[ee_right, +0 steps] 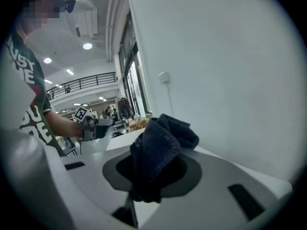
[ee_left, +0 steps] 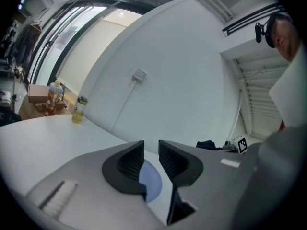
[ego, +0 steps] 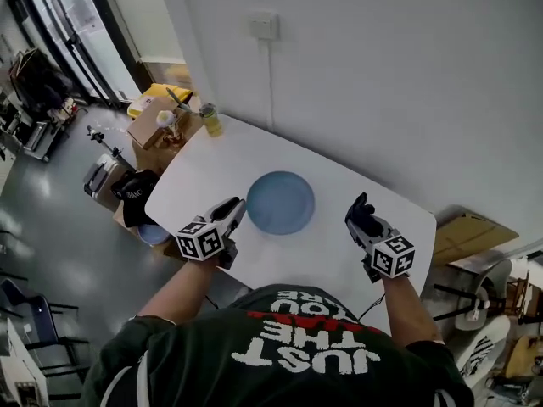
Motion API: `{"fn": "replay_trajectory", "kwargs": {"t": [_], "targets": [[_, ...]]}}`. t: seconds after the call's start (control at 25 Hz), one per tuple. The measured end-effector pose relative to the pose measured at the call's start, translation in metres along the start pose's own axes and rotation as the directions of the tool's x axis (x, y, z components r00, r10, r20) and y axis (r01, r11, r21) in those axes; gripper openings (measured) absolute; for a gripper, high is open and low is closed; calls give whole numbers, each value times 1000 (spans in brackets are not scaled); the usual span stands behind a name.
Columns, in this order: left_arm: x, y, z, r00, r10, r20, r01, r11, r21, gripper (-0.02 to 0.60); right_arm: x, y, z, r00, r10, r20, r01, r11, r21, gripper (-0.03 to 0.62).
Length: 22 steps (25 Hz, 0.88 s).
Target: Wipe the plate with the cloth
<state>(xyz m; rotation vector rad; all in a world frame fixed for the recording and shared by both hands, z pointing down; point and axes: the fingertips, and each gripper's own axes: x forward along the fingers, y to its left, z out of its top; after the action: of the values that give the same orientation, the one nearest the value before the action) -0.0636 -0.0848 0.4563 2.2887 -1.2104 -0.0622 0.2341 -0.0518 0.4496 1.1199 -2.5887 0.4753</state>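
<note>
Okay, pre-wipe stage: right tongs are clamped on the dark cloth, off to the right of the blue plate, which sits mid-desk. Left tongs are near the plate's left edge, narrowly parted, empty. Next, likely: lower cloth onto plate, left steadies the rim.

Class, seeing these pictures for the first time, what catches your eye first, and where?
A round blue plate lies in the middle of the white table. To its right, the right gripper clamps a bunched dark cloth; the left gripper hovers by the plate's left edge, jaws apart and empty.
</note>
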Motion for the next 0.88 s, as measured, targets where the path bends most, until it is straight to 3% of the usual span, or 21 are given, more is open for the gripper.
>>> {"fn": "replay_trajectory", "kwargs": {"t": [0.2, 0.48, 0.88], "targets": [[-37, -8, -4, 998, 53, 18, -53, 999, 11, 100, 0, 19, -3, 999, 43, -16, -44, 999, -22, 83], [-49, -15, -3, 1000, 3, -2, -2, 997, 75, 100, 8, 27, 12, 1000, -27, -4, 27, 997, -74, 81], [-40, -23, 2, 999, -40, -8, 40, 997, 73, 100, 8, 26, 7, 998, -44, -36, 41, 996, -84, 81]]}}
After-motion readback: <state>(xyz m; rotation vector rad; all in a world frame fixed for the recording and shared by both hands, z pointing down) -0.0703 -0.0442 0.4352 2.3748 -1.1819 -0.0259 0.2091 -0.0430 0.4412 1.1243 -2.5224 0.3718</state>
